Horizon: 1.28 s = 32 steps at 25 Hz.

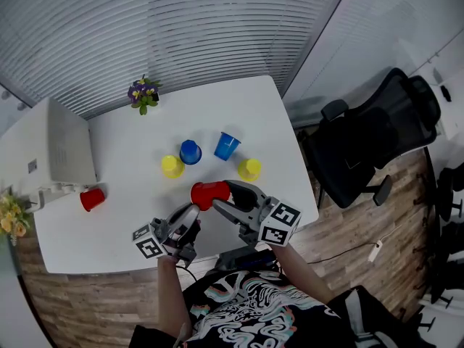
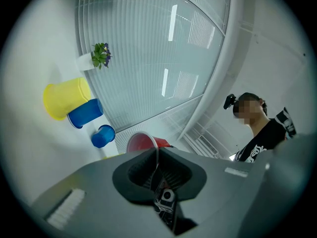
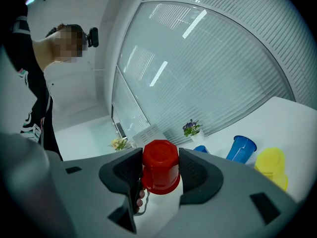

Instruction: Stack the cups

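Your right tool (image 3: 161, 155) is pinching a red plastic cup (image 3: 161, 170) across its wall, a pad on each side, and seems to carry it clear of the white table (image 1: 239, 100). The cup's long axis is slanted, with the base up and back toward the tool's body and the open mouth down and out past the tips. That mouth faces your left tool (image 2: 157, 152), which is pressed together on nothing, just beside the cup.

The other cups lie off the right tool's right flank or ahead of it. Nearest on that flank is a yellow plastic cup (image 1: 249, 169). Beyond it are a leaning blue plastic cup (image 1: 226, 146), a second blue plastic cup (image 1: 190, 151) and a second yellow plastic cup (image 1: 172, 166), near one another but apart. A second red plastic cup (image 1: 92, 198) lies well ahead of the tips, beside a white box (image 1: 54, 147). Your left tool is nearer to it.

That makes two red, two yellow and two blue, six cups in all, none nested that I can see. Whichever cup you pick as the base, I judge you must first bring the held cup's axis in line with it.
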Available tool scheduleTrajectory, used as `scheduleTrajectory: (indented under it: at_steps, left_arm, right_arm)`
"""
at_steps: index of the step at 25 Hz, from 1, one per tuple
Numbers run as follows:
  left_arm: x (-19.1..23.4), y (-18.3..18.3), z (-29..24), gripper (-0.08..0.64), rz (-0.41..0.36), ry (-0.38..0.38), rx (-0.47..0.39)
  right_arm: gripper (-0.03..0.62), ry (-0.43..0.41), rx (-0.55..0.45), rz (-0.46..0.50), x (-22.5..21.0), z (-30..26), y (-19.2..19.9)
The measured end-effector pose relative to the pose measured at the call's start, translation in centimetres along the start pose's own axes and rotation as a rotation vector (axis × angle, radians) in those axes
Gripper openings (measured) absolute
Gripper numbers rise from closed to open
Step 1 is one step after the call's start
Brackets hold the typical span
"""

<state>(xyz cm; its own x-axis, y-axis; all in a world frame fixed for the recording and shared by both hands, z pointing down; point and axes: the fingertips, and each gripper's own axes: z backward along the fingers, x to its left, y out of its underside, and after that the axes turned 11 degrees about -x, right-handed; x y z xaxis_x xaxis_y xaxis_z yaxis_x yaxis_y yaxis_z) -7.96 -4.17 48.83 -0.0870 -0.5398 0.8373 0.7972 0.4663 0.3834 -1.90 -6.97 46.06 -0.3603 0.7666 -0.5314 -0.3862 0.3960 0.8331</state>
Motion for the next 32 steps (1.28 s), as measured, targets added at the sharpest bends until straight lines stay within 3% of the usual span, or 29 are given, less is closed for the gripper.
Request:
scheduleTrajectory:
  at_steps: [6, 14, 22, 32]
  left_arm:
    - [1.2, 0.4, 0.0, 0.028, -0.054, -0.076, 0.023]
    - [3.5, 1.3, 0.4, 0.103, -0.143, -0.215, 0.082]
    - [6.5, 2.0, 1.9, 0.158, -0.316, -0.390, 0.171]
    - [8.8, 0.5, 3.7, 0.173, -0.524, -0.542, 0.248]
  right_arm:
    - [0.210, 0.050, 0.024, 0.103, -0.2, -0.2, 0.0]
    - [0.216, 0.092, 0.068, 0.195, -0.9, -0.5, 0.7]
    - [0.222, 0.120, 0.177, 0.328, -1.7, -1.1, 2.8]
    - [0.222, 0.164, 0.257, 0.396, -3.3, -2.2, 4.5]
